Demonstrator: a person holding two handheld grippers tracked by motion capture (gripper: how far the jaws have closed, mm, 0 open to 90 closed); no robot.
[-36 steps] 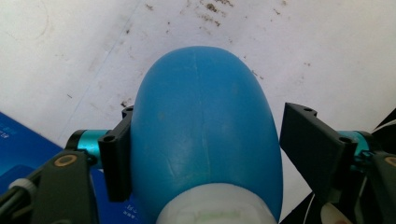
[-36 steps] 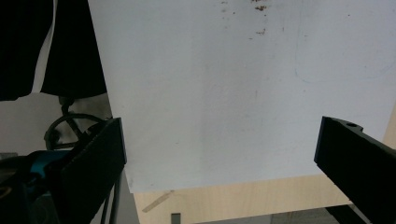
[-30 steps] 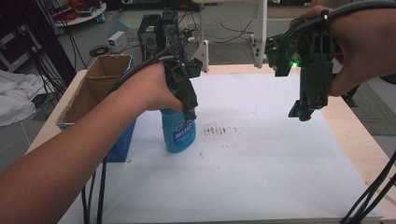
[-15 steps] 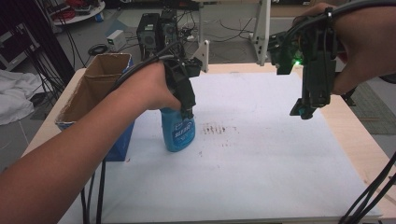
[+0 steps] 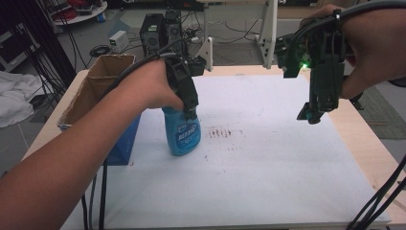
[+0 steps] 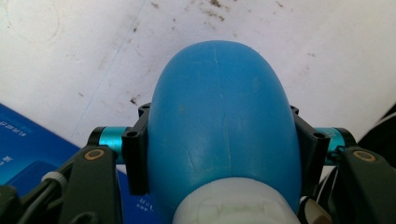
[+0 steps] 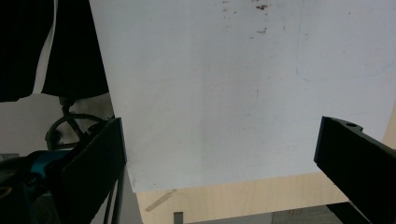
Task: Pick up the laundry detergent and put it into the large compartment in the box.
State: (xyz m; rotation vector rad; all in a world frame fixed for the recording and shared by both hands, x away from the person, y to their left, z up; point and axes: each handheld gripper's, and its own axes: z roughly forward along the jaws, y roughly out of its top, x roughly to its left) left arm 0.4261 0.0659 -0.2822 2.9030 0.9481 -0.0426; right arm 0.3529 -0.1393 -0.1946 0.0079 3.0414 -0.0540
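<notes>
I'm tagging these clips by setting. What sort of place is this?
Probably a lab or workshop, not a home: loose cables and black equipment boxes on the floor behind a plain wooden table covered by a stained white sheet, with a cardboard box beside it.

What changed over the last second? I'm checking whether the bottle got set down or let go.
Very little. The left gripper stays shut on the blue bottle, upright on the white sheet beside the box, edging slightly toward the person. The right gripper still hangs open and empty above the sheet.
</notes>
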